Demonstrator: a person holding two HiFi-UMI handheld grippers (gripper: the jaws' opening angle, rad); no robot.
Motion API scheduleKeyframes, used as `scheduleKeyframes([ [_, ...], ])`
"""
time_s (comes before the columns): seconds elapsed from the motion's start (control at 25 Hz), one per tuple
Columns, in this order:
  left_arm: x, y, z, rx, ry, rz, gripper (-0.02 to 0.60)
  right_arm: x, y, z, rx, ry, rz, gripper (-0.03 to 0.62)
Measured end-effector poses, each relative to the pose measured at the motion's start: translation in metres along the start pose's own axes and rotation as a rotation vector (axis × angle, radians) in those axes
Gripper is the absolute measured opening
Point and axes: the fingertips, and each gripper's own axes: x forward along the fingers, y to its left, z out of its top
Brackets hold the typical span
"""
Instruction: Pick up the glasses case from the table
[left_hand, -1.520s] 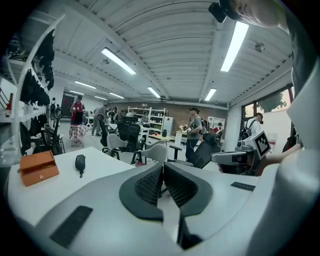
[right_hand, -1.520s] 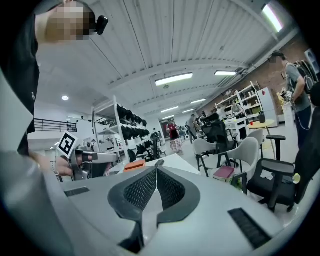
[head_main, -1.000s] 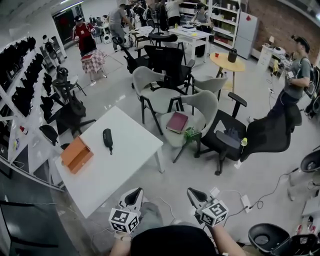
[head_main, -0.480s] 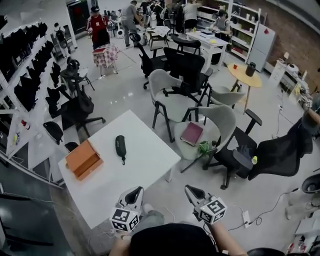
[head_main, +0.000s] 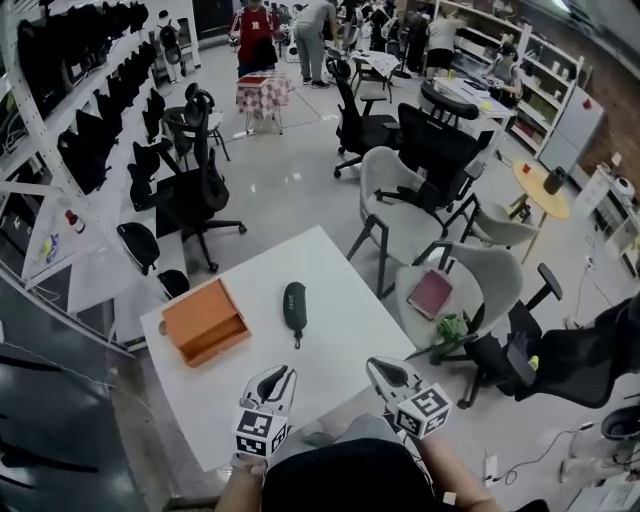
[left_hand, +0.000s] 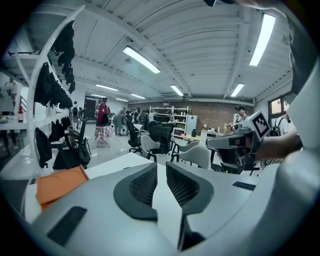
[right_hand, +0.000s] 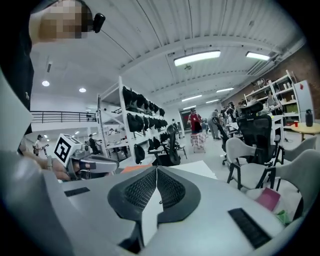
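The glasses case (head_main: 294, 305), dark, long and with a short cord at its near end, lies in the middle of the white table (head_main: 335, 285). My left gripper (head_main: 274, 378) hovers over the table's near edge, a hand's length short of the case. Its jaws are opening, with a narrow gap and nothing between them in the left gripper view (left_hand: 161, 167). My right gripper (head_main: 385, 372) hangs beside it at the near right corner, its fingertips together and empty (right_hand: 156, 172). In both gripper views the jaws hide the case.
An orange box (head_main: 205, 320) sits on the table left of the case. A grey chair with a red book (head_main: 430, 292) stands close at the right, with black office chairs beyond. Shelving with black bags (head_main: 85, 150) lines the left. People stand far back.
The table and case have come closer and nearer the middle of the head view. Both grippers, formerly over the floor, now reach the table's near edge.
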Motion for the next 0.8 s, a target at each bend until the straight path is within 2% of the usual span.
scheduleKeyframes([
  [0.16,0.016,0.035,-0.011,-0.057,0.043,0.039,0.106,0.040,-0.003,0.007,0.002,0.043,0.020,0.029],
  [0.36,0.047,0.068,-0.022,-0.111,0.095,0.086,0.180,0.067,-0.023,0.010,0.021,0.082,0.001,0.029],
  [0.64,0.114,0.099,-0.044,-0.181,0.183,0.128,0.296,0.066,-0.073,0.005,0.055,0.140,-0.069,0.028],
  [0.8,0.153,0.115,-0.062,-0.190,0.254,0.165,0.336,0.054,-0.112,0.003,0.095,0.160,-0.136,0.028],
])
